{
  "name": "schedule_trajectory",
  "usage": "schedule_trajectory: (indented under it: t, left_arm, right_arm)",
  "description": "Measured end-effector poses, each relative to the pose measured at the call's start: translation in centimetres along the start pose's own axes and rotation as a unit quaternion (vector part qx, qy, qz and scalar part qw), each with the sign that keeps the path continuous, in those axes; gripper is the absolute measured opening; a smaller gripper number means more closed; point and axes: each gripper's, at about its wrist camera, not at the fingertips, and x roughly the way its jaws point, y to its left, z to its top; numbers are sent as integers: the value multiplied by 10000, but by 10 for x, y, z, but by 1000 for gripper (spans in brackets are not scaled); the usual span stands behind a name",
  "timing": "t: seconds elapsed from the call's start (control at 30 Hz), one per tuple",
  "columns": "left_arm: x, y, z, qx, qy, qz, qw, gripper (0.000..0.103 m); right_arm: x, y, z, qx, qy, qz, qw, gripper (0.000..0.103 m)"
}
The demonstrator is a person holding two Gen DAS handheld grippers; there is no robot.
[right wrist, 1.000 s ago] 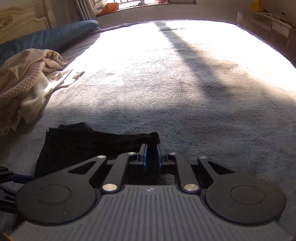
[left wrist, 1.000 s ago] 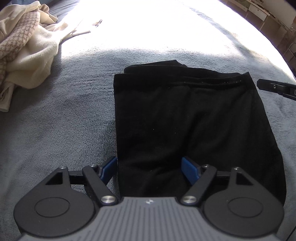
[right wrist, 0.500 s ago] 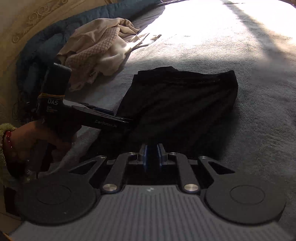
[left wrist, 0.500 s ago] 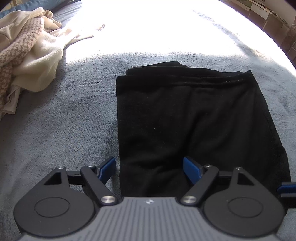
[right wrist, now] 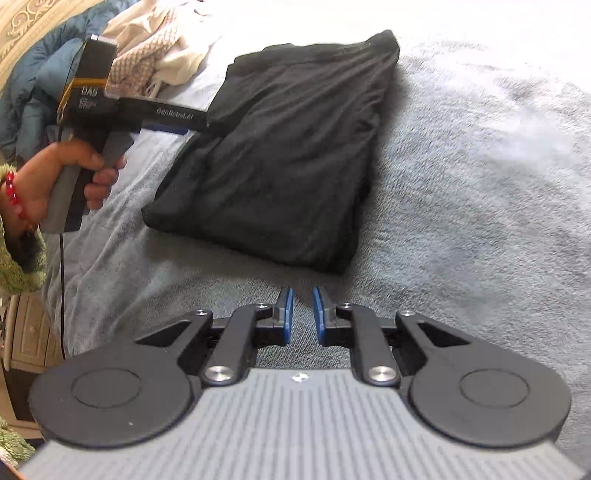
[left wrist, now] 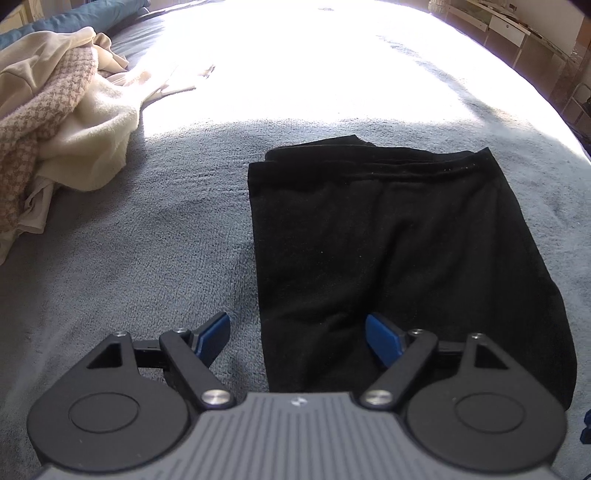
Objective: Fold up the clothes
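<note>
A black garment, folded into a rectangle, lies flat on the grey bed cover. My left gripper hovers open over its near left corner; one blue pad is over the cover, the other over the cloth. The right wrist view shows the garment ahead and the left gripper, held in a person's hand, above its left edge. My right gripper hangs over bare cover just short of the garment's near edge. Its pads stand a narrow slit apart with nothing between them.
A heap of cream and houndstooth clothes lies on the bed to the left, by a blue duvet. A wooden nightstand stands at the bed's left side. White furniture lines the far right wall. Sunlight floods the far half of the bed.
My right gripper left the garment's far right corner and swung round to its near edge, now facing the left gripper. The left gripper drew back a little and stayed open.
</note>
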Motion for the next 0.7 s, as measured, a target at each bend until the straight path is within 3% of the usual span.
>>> schedule_trajectory:
  t: [0.13,0.23,0.3,0.43,0.7]
  left_arm:
    - [-11,19,-1,-90,-308,-212,9993,82]
    - [-3,37,6,-423,-325,-782,9955,82]
    - [6,50,9,-802,-305,-1248,9885,81]
    - [24,63,12,-1013,-293,-1605,9814,81]
    - [48,74,16,-1143,-193,-2289,9665,80]
  right_arm:
    - [-15,-14,14,125,-570,-185,9981,22]
    - [-9,-29,33,299,-843,-99,9959,26]
    - [2,-38,48,494,-993,52,9938,31]
    - [29,-57,78,1139,-1261,524,9841,45]
    - [79,-100,96,2379,-1174,1093,9579,51]
